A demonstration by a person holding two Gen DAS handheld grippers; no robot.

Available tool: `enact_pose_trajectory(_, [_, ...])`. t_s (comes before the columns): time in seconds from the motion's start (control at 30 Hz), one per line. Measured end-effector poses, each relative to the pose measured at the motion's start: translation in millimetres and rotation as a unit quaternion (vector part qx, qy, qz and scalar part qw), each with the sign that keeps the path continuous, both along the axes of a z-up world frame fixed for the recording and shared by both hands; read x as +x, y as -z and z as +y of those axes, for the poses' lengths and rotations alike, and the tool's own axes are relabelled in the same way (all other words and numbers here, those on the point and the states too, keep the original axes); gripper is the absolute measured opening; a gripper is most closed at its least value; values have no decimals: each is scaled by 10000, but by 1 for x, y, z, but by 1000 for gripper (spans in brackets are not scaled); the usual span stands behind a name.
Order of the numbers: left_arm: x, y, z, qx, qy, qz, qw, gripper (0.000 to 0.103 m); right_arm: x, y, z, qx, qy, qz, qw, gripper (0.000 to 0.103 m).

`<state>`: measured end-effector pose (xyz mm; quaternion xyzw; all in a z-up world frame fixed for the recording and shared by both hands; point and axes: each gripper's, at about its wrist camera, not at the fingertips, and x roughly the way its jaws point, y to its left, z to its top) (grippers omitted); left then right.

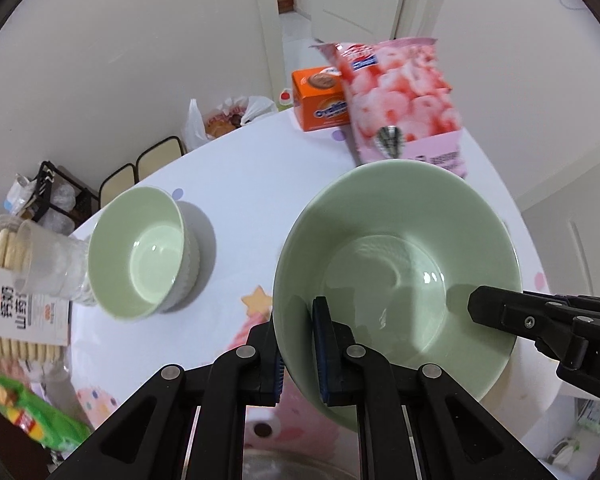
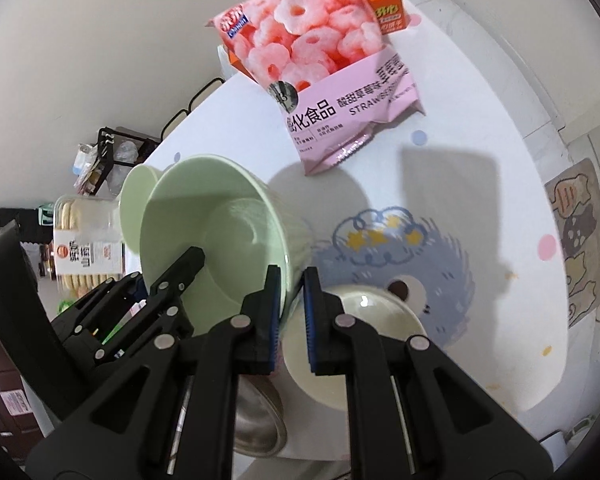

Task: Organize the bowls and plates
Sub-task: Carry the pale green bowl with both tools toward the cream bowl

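You are gripping the large pale green glazed ceramic bowl (image 1: 396,264) from two sides. Your left gripper (image 1: 300,344) is pinching the bowl's near rim, one blue-padded finger inside the wall and the other outside. Your right gripper (image 2: 290,308) is clamping the opposite rim the same way, its jaws pressed onto the thin wall. In the left wrist view that right gripper is reaching in from the right edge over the bowl's rim. The bowl is hanging tilted above the round white table with cartoon prints (image 1: 240,168), clear of its surface.

A smaller pale green ribbed bowl (image 1: 144,252) is sitting upright on the table to the left, well apart from the held one. In the right wrist view, a white bowl (image 2: 352,320) and a shiny metal bowl (image 2: 256,412) are lying below your fingers. A pink strawberry-ring snack bag (image 1: 400,96) is standing behind the big bowl, with an orange carton (image 1: 320,100) just beside it.
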<state>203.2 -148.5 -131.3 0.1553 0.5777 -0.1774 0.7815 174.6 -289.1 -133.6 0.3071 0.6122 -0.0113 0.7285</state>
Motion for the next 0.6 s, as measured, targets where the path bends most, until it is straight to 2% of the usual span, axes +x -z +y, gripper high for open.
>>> enact_pose_trajectory(0.17, [-30,-17,-10,-53,-19,-119,9999,12,-28,-19,-3,-247,-150,-104,9995,13])
enact_pose_trajectory(0.4, [-65,-31,-22,-98,4,-180,9998,12,-67,-29,-7,-354,-188,-111,9991,13])
enact_pose_trajectory(0.6, [-87,-21,-26,-86,-21,-26,10000,12,-93,-29,-18,-331,-137,-105,9993,13])
